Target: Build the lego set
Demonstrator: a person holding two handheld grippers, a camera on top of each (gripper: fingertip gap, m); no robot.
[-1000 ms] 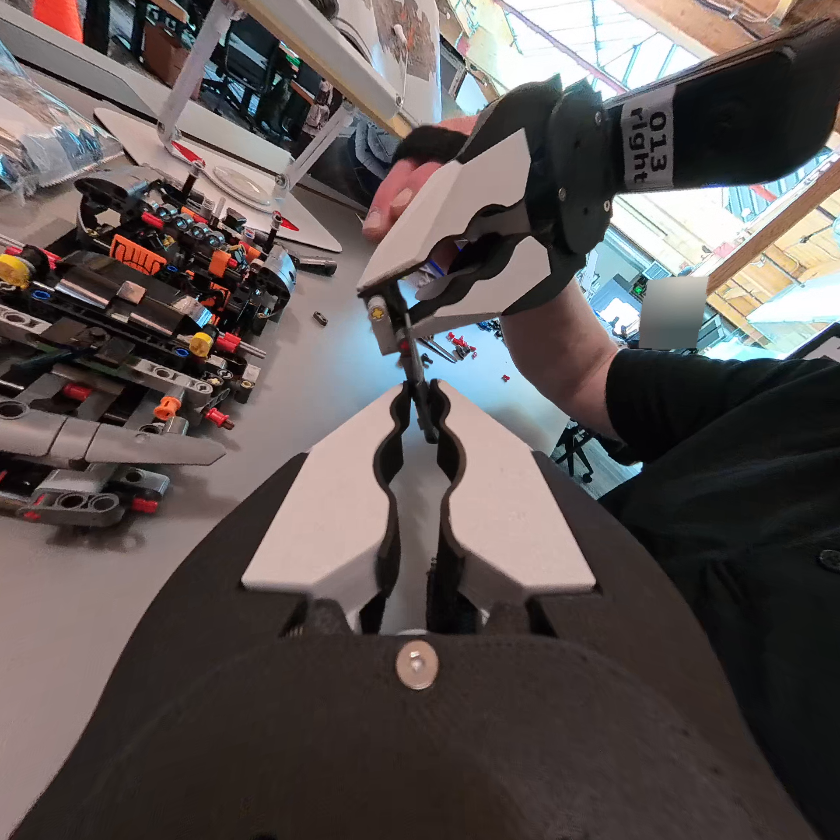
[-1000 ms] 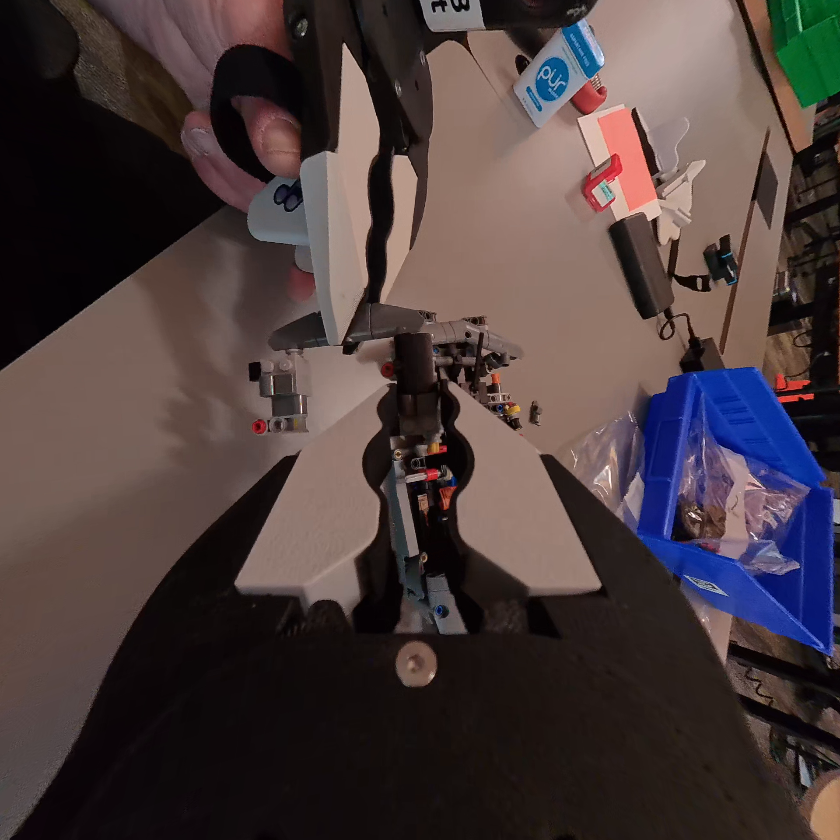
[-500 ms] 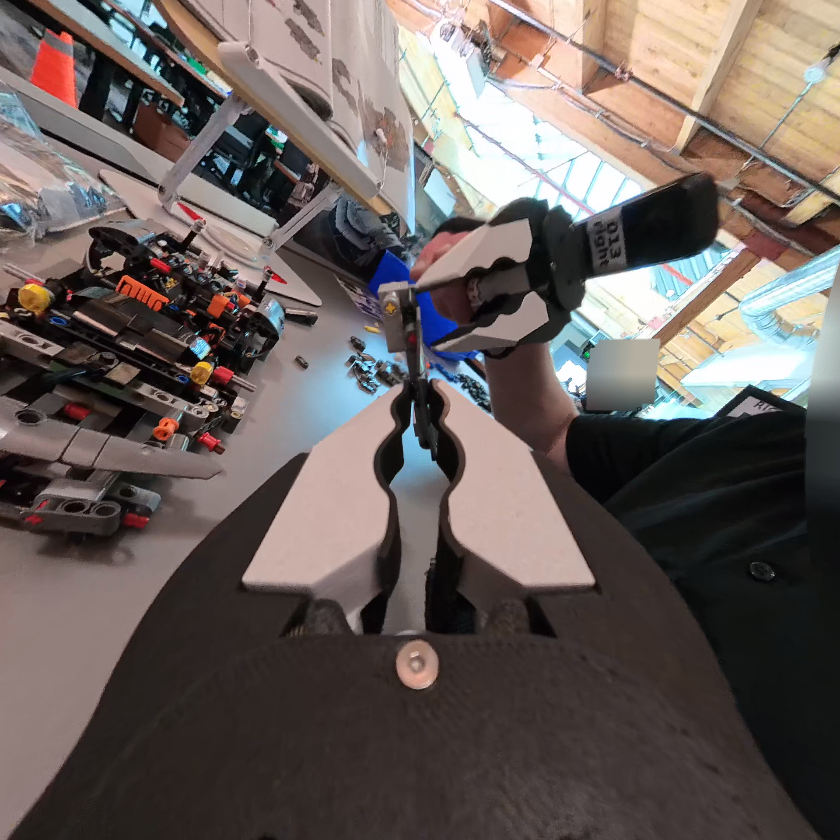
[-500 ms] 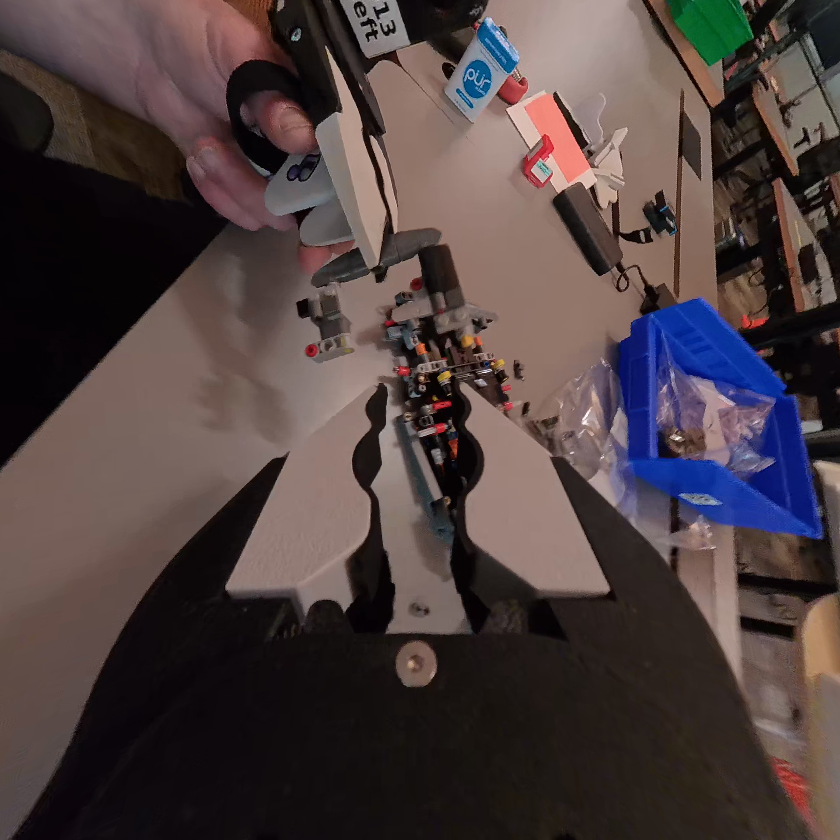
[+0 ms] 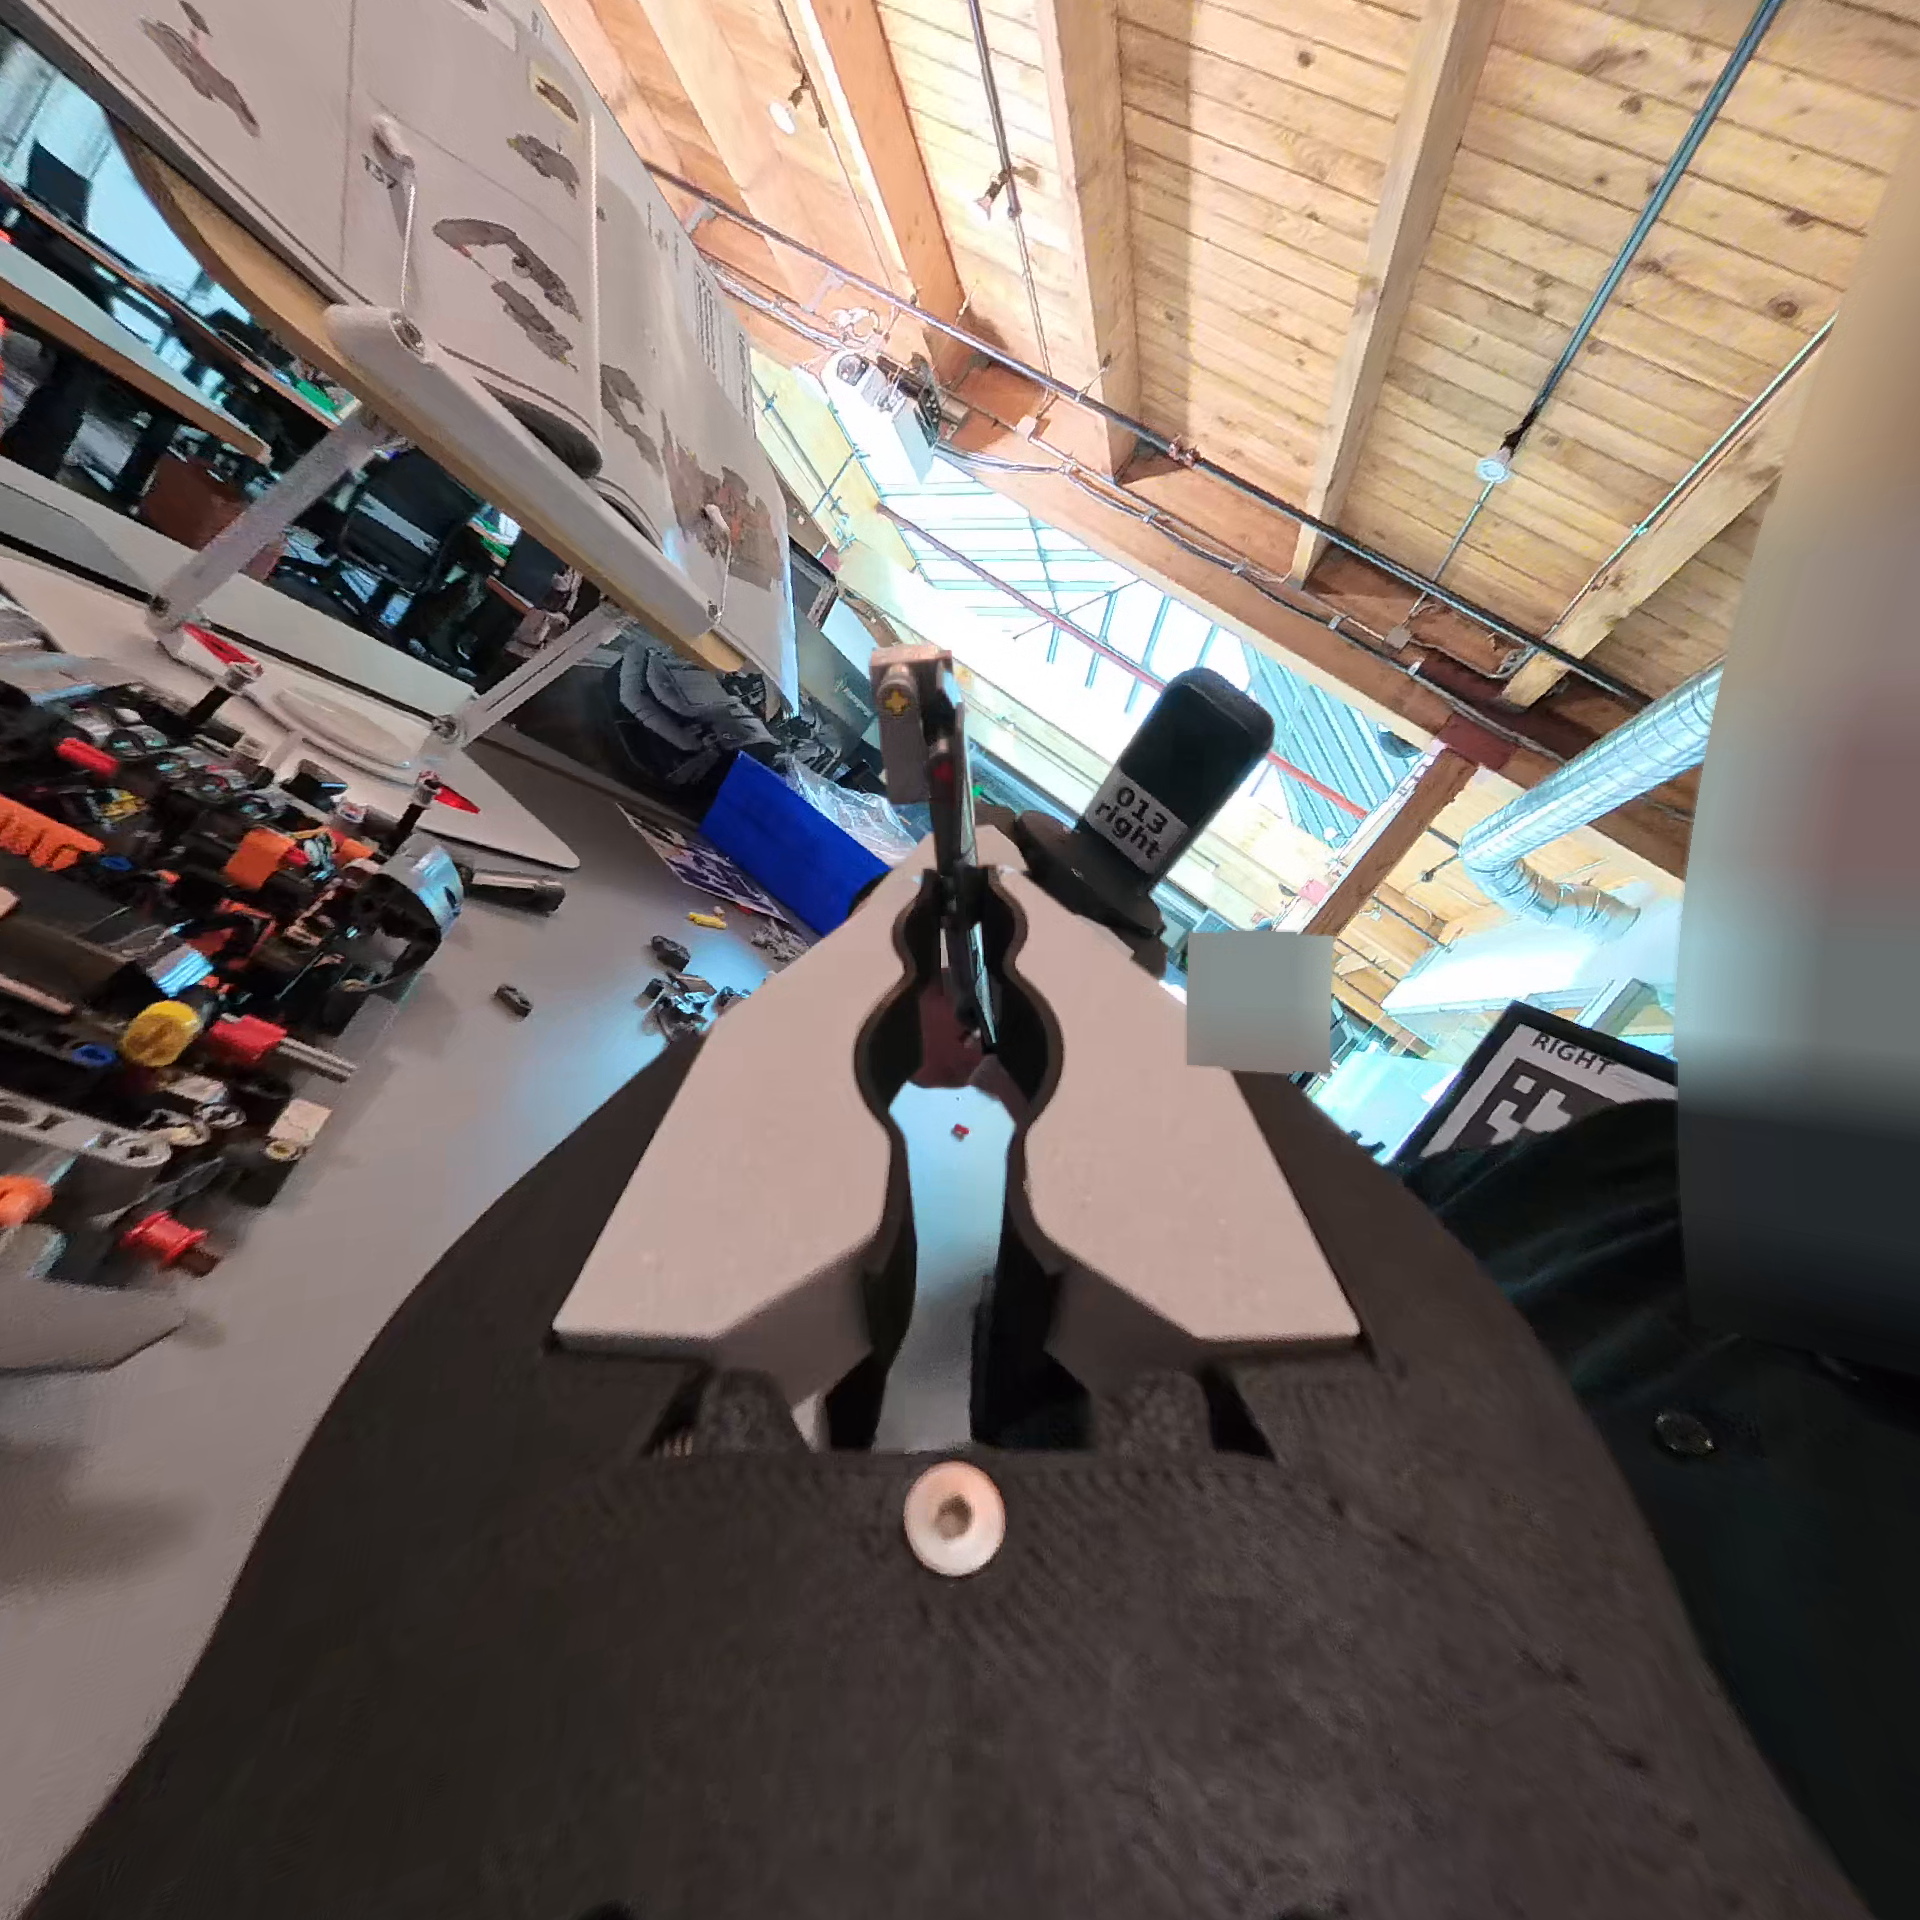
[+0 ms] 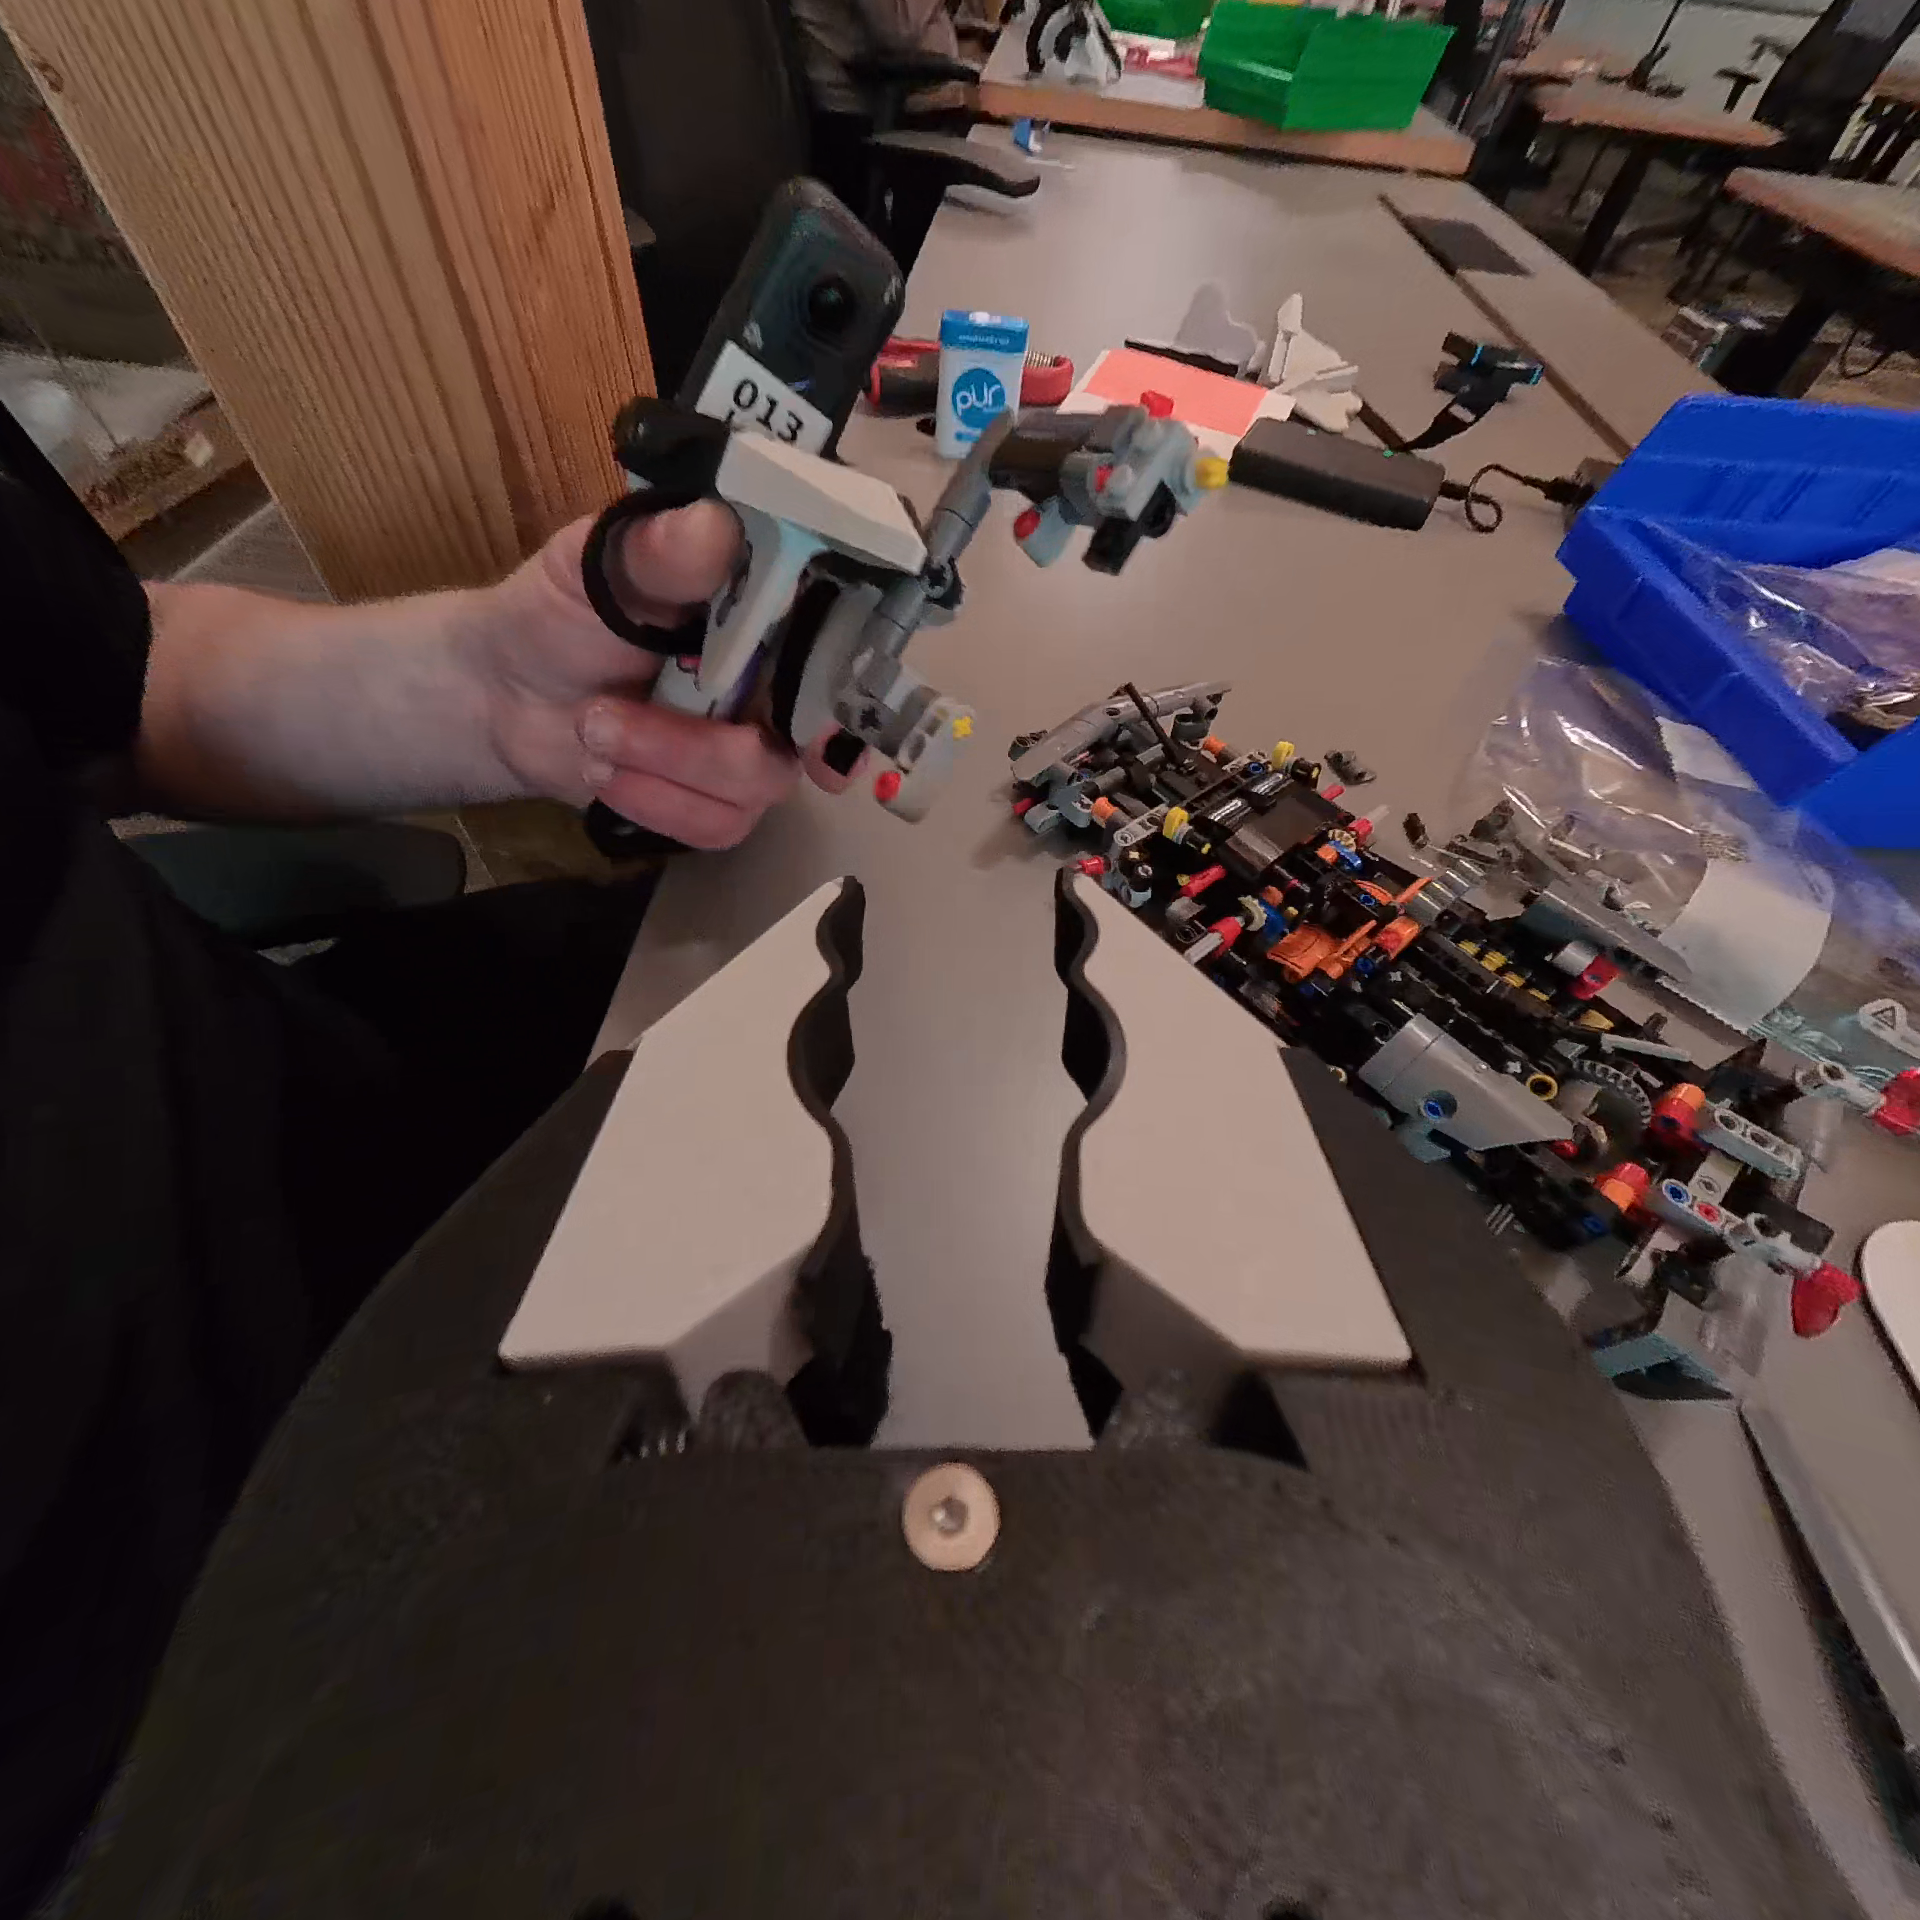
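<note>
Bare table (image 6: 956,1039) left of brick chassis (image 6: 1351,914)

Bright skylight glare, dim blurred edges

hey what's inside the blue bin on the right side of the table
The blue bin holds crumpled clear plastic bags with small dark pieces inside. The bin's bottom and anything under the bags are covered.

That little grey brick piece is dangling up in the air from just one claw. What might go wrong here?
The left gripper pinches the grey brick assembly by one thin bar, so its heavy ends might twist it loose or snap off. A fall could hit the large brick model below. The right gripper is open, supporting nothing.
</note>
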